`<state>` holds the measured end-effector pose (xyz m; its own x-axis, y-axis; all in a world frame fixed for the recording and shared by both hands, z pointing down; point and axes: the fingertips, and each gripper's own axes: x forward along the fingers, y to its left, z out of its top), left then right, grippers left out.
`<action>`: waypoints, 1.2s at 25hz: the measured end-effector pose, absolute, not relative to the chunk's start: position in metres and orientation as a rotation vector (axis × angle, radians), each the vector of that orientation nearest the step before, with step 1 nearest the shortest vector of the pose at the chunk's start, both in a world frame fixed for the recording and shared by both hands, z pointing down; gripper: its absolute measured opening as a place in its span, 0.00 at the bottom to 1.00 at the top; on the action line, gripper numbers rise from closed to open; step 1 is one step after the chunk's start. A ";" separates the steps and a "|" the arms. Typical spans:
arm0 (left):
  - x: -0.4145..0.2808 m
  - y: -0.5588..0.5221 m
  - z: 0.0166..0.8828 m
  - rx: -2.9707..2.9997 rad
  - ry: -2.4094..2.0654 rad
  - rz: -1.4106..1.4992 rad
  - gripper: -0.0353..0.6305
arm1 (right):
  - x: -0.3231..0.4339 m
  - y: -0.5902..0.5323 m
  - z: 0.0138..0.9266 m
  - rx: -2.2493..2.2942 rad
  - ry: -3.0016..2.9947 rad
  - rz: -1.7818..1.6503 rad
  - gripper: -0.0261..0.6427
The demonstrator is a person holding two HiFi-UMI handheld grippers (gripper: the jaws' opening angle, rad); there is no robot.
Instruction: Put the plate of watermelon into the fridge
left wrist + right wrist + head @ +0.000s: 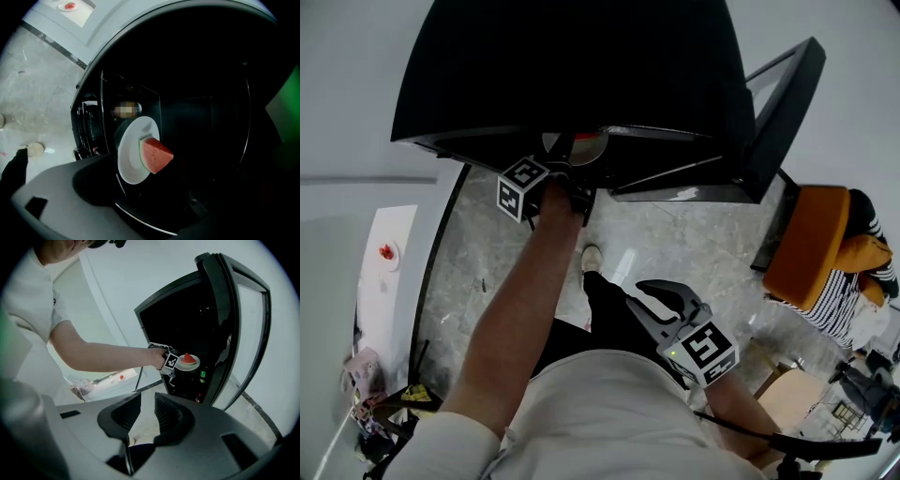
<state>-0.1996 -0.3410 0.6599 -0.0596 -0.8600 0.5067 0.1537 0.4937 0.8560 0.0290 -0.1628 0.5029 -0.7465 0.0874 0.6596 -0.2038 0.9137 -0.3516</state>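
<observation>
A white plate (127, 161) with a red watermelon wedge (157, 155) rests on a glass shelf inside the black fridge (572, 66). In the right gripper view the plate (188, 364) sits at mid height in the open fridge (178, 310). My left gripper (574, 171) reaches into the fridge at the plate's near edge; its jaws stand wide apart and do not press on the plate. My right gripper (649, 292) hangs by the person's waist, well short of the fridge. A narrow gap shows between its fingers (166, 411), with nothing in it.
The fridge door (783, 103) stands open to the right. A green bottle (203, 375) sits low in the fridge. A white counter (380, 272) runs along the left wall. An orange chair (806, 244) and a person in stripes (853, 286) are at the right.
</observation>
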 end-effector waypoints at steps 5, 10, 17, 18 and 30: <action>-0.194 -0.336 0.658 0.721 -1.403 -0.868 0.66 | 0.025 -0.165 0.501 0.073 -2.371 0.534 0.19; -0.187 -0.321 0.654 0.746 -1.412 -0.811 0.66 | 0.019 -0.164 0.497 0.073 -2.386 0.523 0.19; -0.173 -0.276 0.639 0.772 -1.400 -0.751 0.66 | 0.006 -0.143 0.487 0.074 -2.407 0.488 0.19; -0.173 -0.266 0.637 0.772 -1.398 -0.748 0.66 | 0.004 -0.137 0.485 0.076 -2.408 0.482 0.19; -0.174 -0.142 0.595 0.900 -1.391 -0.647 0.66 | -0.016 -0.053 0.460 0.111 -2.438 0.438 0.19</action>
